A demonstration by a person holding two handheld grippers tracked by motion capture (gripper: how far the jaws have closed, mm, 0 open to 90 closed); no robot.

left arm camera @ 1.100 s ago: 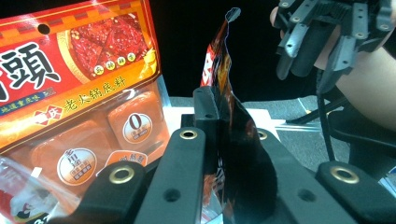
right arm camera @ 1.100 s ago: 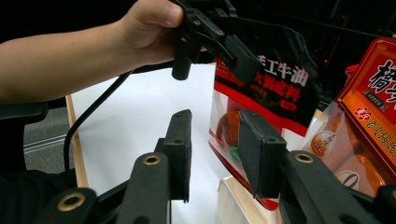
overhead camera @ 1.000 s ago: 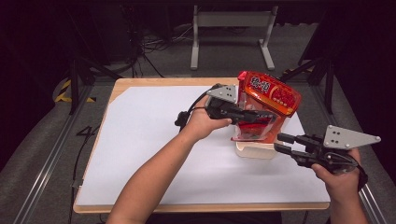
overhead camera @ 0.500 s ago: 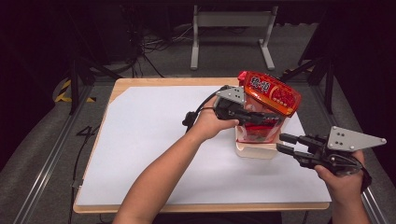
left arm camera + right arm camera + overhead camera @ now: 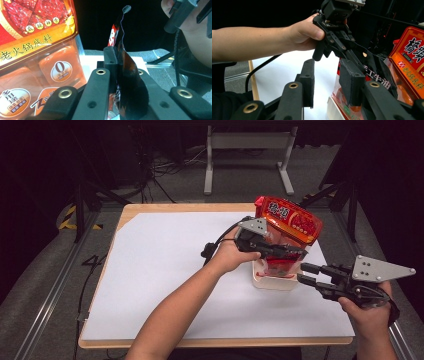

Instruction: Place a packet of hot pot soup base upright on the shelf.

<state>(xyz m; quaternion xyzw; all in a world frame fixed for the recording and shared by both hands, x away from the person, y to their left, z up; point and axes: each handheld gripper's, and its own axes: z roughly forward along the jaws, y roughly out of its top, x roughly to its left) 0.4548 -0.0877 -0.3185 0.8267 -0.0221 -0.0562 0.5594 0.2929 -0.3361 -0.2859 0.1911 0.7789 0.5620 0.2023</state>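
Jaws of the left gripper (image 5: 285, 252) are clenched on the thin upper edge of a dark glossy pouch (image 5: 125, 82), which stands in a white box (image 5: 272, 281) at about four o'clock on the worktop (image 5: 165, 270). To do this well, I would keep that pinch firm near the seal and guide the film straight, since slick foil can slip or crumple. Right gripper (image 5: 312, 275) waits just beside the box at its four o'clock, jaws released with nothing between them. Behind the pouch leans a larger red packet (image 5: 290, 220), shiny printed plastic with a clear window showing rounded orange portions. White paper, matte and flat, covers the wooden worktop.
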